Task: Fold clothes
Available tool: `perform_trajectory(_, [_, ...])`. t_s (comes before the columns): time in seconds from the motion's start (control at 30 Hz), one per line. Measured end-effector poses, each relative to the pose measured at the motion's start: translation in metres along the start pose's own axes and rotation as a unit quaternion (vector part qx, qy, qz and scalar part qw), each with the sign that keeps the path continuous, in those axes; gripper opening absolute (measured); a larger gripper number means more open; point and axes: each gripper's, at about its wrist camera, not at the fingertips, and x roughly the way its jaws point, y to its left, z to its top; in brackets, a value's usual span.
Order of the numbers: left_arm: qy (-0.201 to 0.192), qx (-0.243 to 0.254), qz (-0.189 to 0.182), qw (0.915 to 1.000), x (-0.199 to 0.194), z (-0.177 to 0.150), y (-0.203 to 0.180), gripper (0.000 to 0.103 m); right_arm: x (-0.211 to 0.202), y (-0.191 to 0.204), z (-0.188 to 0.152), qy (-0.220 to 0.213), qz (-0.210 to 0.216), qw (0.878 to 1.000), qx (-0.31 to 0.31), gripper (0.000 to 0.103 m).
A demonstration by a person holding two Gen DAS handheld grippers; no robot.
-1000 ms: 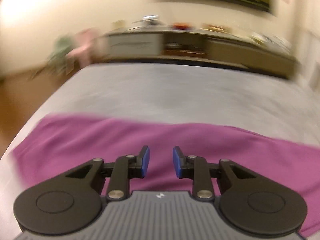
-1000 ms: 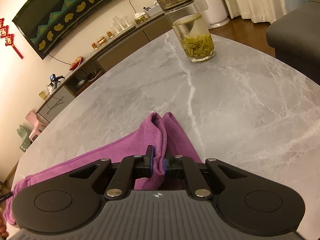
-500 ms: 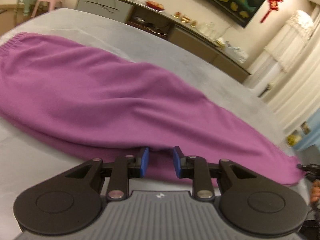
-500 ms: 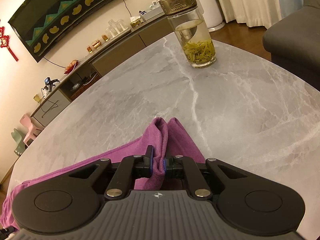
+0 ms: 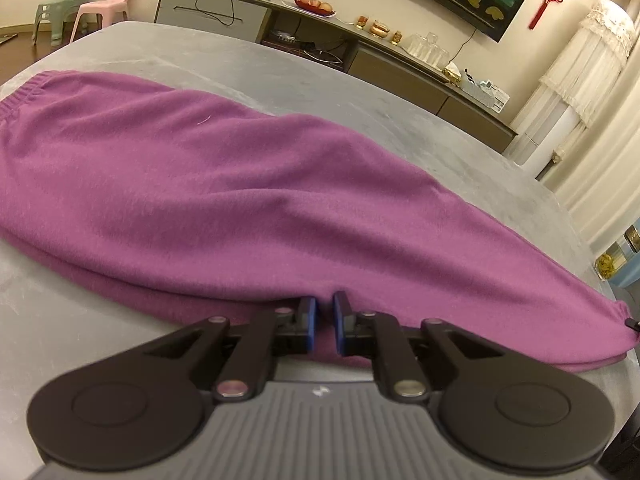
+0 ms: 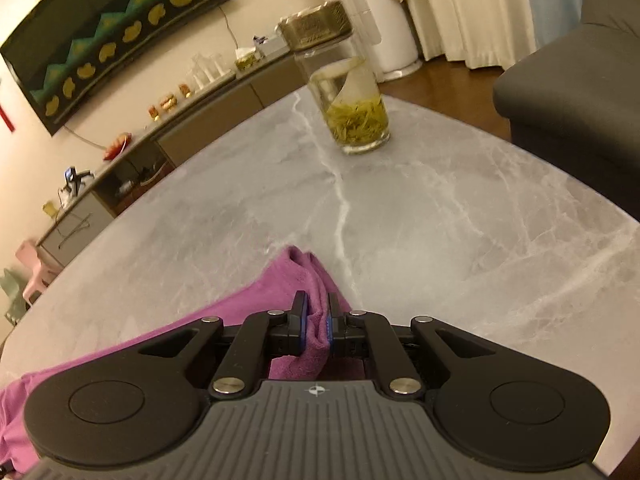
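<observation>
Purple garment lies lengthwise on the grey marble table, folded along its length, doubled edge facing the left gripper. Elastic waistband far left of those jaws, near the table's rim; the narrow end tapers off to their right, just short of the table edge.

Left gripper: low, nearly level with the tabletop, pointed at the folded edge. Blue pads a narrow slot apart, cloth edge just at their tips; cannot tell whether fabric is pinched.

Right gripper: tilted down over the table, jaws closed on a bunched ridge of the garment's end, cloth standing between the pads and peaking just ahead.

Ahead and right of the right jaws: wide bare marble. Glass tea jar well ahead, apart from cloth. Dark sofa past the table's right rim. Sideboard beyond the far edge.
</observation>
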Motion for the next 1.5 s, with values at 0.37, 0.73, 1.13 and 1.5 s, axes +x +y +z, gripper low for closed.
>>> perform_trajectory(0.37, [-0.038,0.085,-0.044,0.9946,-0.045,0.021,-0.034,0.016,-0.017,0.019,-0.008,-0.054,-0.108,0.991,-0.056,0.030])
perform_trajectory(0.73, [0.014,0.132,0.017,0.9910,0.022,0.009,-0.055,0.020,0.042,0.113,-0.043,0.063,-0.086,0.969,-0.222,0.026])
perform_trajectory(1.13, [-0.049,0.054,0.047,0.9962,-0.022,0.024,0.023,0.021,0.052,0.393,-0.142,0.085,0.172,0.897,-0.398,0.029])
perform_trajectory(1.5, [-0.072,0.083,0.069,0.9916,-0.032,0.021,0.041,0.024,0.143,0.528,-0.180,0.143,0.151,0.903,-0.376,0.026])
